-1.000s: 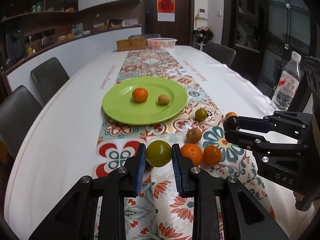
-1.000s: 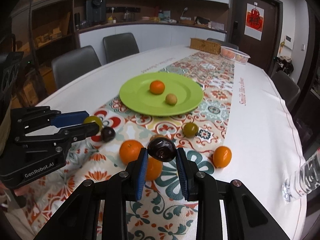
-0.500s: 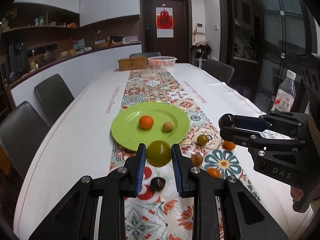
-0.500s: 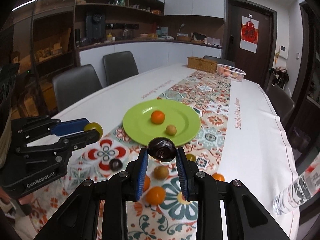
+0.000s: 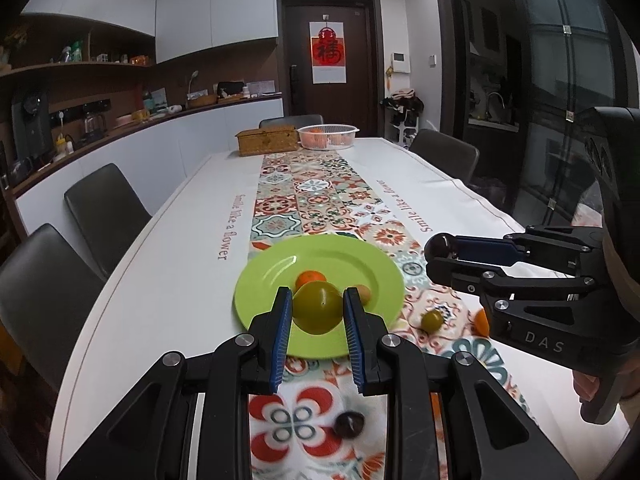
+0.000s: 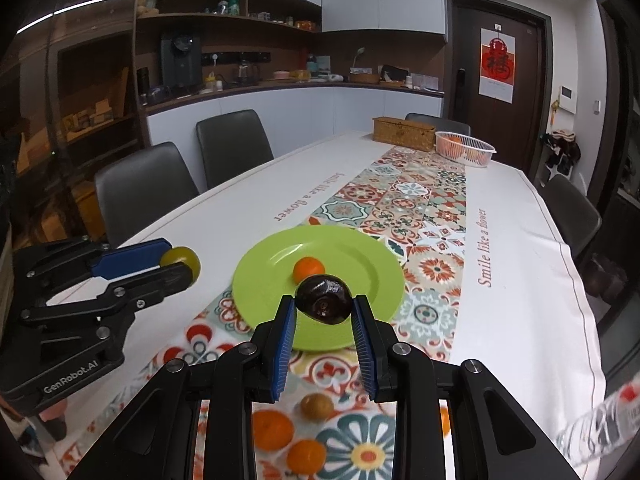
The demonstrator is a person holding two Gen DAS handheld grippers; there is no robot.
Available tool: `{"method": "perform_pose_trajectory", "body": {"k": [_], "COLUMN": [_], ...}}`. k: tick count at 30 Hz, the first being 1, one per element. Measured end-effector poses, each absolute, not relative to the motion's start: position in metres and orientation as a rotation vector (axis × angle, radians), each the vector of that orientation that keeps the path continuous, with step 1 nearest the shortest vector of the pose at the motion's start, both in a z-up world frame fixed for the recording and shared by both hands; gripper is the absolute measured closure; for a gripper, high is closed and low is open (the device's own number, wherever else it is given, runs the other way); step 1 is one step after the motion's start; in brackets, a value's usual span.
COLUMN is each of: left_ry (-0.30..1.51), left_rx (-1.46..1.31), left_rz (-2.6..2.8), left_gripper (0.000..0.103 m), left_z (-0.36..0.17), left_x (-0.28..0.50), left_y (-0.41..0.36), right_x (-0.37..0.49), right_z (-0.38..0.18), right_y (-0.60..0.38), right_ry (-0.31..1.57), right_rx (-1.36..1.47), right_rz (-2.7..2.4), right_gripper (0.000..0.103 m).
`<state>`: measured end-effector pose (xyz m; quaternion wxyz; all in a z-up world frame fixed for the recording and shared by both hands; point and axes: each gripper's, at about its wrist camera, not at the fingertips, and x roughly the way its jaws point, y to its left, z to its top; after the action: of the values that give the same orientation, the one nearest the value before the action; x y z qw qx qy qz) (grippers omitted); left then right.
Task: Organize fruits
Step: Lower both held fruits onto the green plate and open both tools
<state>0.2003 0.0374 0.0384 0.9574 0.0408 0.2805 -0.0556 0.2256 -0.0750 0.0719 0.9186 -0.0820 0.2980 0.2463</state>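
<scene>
While the left gripper [image 5: 317,312] clamps a green fruit [image 5: 318,307], the right gripper [image 6: 323,309] pinches a dark one [image 6: 323,298] (both aloft).

Glossy green plate [image 5: 264,280] on patterned cloth runner [image 5: 316,192].

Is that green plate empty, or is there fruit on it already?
Not empty. The green plate holds a small orange fruit, and the left view shows a small tan fruit beside it.

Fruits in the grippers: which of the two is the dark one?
The dark fruit is in the right gripper. The left gripper holds a yellow-green fruit.
</scene>
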Motion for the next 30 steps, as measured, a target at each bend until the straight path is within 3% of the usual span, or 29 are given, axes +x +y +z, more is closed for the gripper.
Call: {"method": "perform_pose_trajectory", "body": {"k": [19, 30], "left_ry": [0.678, 0.83], "left_rx": [0.055, -0.009], "left_rz": [-0.146, -0.168], "left_gripper": [0.077, 0.077], "left_z": [0.014, -0.026], "left_x": [0.299, 0.353], "left_y": [0.072, 0.089], "right_x": [0.327, 0.379], "right_z": [0.04, 0.006], "right_y": [-0.039, -0.025], "right_ry": [0.754, 0.891], "right_rx": [-0.221, -0.217], "right_rz": [0.472, 0.456], "right_gripper": [0.073, 0.073]}}
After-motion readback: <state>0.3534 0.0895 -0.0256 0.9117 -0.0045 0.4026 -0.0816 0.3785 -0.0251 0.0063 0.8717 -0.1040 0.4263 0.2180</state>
